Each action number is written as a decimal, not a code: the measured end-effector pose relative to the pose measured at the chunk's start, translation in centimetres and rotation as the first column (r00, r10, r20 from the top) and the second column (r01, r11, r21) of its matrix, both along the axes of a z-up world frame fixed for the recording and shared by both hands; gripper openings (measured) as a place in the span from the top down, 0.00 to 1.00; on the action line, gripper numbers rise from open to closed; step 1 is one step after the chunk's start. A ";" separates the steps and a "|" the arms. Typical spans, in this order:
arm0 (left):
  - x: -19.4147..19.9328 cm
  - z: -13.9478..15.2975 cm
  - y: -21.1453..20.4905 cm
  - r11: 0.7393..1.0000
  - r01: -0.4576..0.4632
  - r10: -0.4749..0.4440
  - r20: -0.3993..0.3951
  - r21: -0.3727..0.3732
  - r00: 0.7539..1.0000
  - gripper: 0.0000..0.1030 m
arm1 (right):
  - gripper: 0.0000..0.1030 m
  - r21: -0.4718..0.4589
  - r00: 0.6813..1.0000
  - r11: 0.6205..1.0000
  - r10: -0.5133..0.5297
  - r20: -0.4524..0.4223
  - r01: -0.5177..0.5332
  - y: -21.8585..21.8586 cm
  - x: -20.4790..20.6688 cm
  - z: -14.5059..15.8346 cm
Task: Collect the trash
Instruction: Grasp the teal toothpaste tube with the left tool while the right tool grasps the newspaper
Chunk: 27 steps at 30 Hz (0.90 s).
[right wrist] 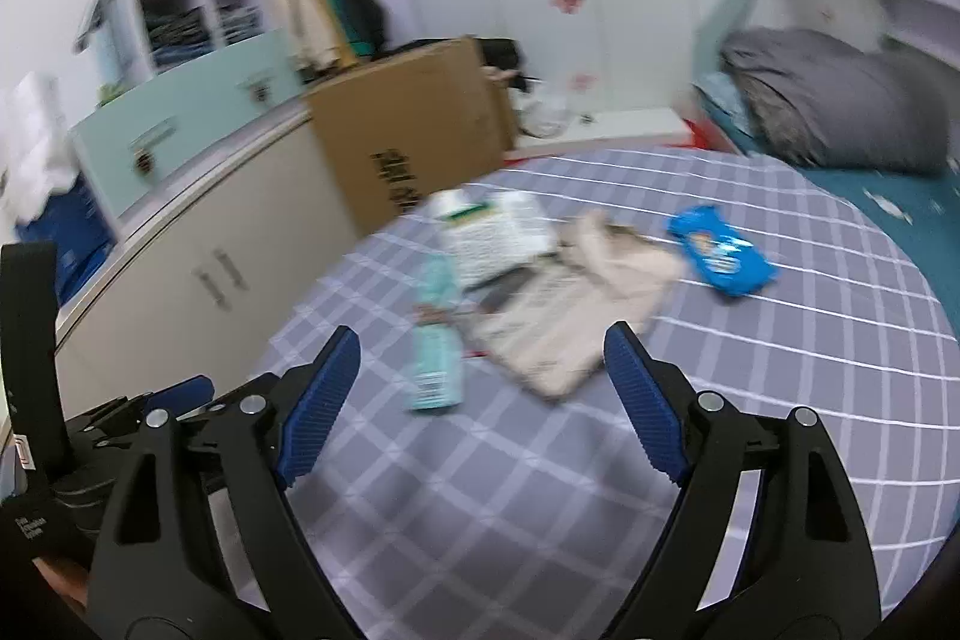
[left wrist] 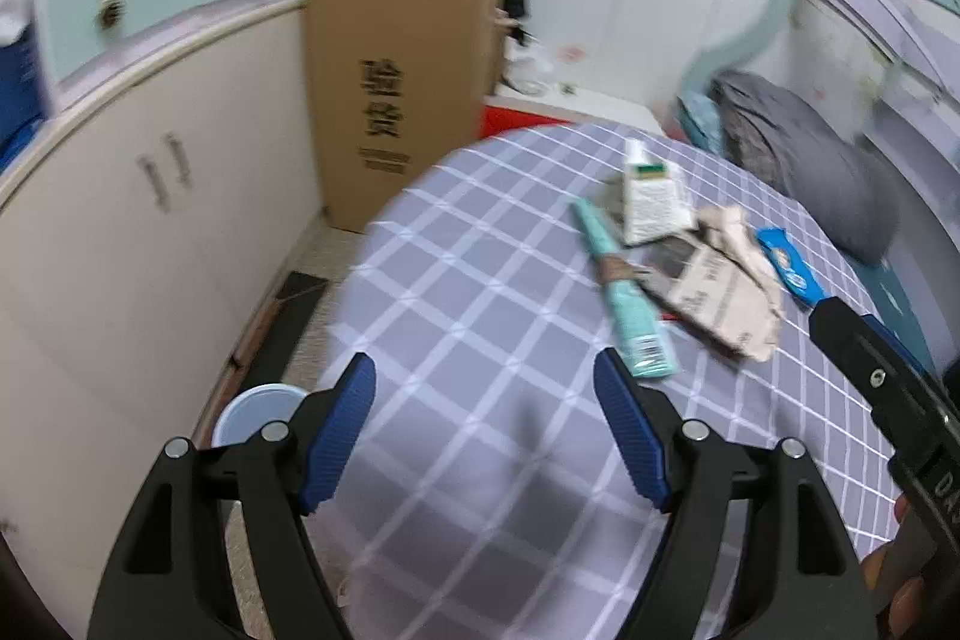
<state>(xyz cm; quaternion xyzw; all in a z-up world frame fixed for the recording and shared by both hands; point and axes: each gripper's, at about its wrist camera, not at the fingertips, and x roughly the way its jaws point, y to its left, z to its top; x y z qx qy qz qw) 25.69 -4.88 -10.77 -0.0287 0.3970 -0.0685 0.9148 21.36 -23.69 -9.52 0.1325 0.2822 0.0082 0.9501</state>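
A small heap of trash lies on the grey checked bed sheet point(left wrist: 456, 280). It holds a teal tube-like pack point(left wrist: 624, 292) point(right wrist: 438, 340), a white carton with a green band point(left wrist: 651, 196) point(right wrist: 492, 232), crumpled beige paper point(left wrist: 726, 280) point(right wrist: 576, 316) and a blue wrapper point(left wrist: 789, 268) point(right wrist: 720, 256). My left gripper point(left wrist: 483, 358) hovers open over the sheet, short of the teal pack, with nothing between its pads. My right gripper point(right wrist: 483, 331) is also open and empty, just before the beige paper. One of its fingers point(left wrist: 852, 340) shows at the right of the left wrist view.
A tall cardboard box point(left wrist: 402, 100) point(right wrist: 420, 130) stands against a white cabinet point(left wrist: 150, 232) left of the bed. A round pale blue container point(left wrist: 258, 412) sits on the floor in the narrow gap. A grey quilt point(left wrist: 810, 160) point(right wrist: 840, 100) lies at the far end.
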 end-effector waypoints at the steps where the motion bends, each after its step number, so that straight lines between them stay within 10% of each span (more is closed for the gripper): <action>1: 0.5 -0.3 -0.7 1.000 0.012 -0.012 -0.009 0.006 1.000 0.29 | 0.20 0.006 1.000 1.000 -0.012 -0.010 0.012 -0.9 0.2 -0.2; 11: 6.1 -2.6 -5.3 0.998 0.060 -0.061 -0.079 -0.018 0.995 0.31 | 0.20 0.003 0.996 0.998 -0.066 -0.063 0.066 -5.4 3.2 -1.7; 20: 9.7 -3.6 -6.4 0.997 0.073 -0.073 -0.076 -0.010 0.994 0.55 | 0.20 -0.025 0.991 1.000 -0.019 -0.135 0.015 -5.1 8.2 -2.6; 22: 9.9 -3.5 -6.7 0.994 0.105 -0.106 -0.075 -0.019 0.991 0.81 | 0.20 -0.038 0.989 0.999 -0.001 -0.150 -0.005 -4.7 9.6 -2.7; 27: 9.7 -3.3 -6.1 0.993 0.110 -0.113 -0.065 -0.044 0.991 0.84 | 0.20 -0.110 0.979 0.993 0.018 -0.204 -0.041 -3.3 12.8 -3.4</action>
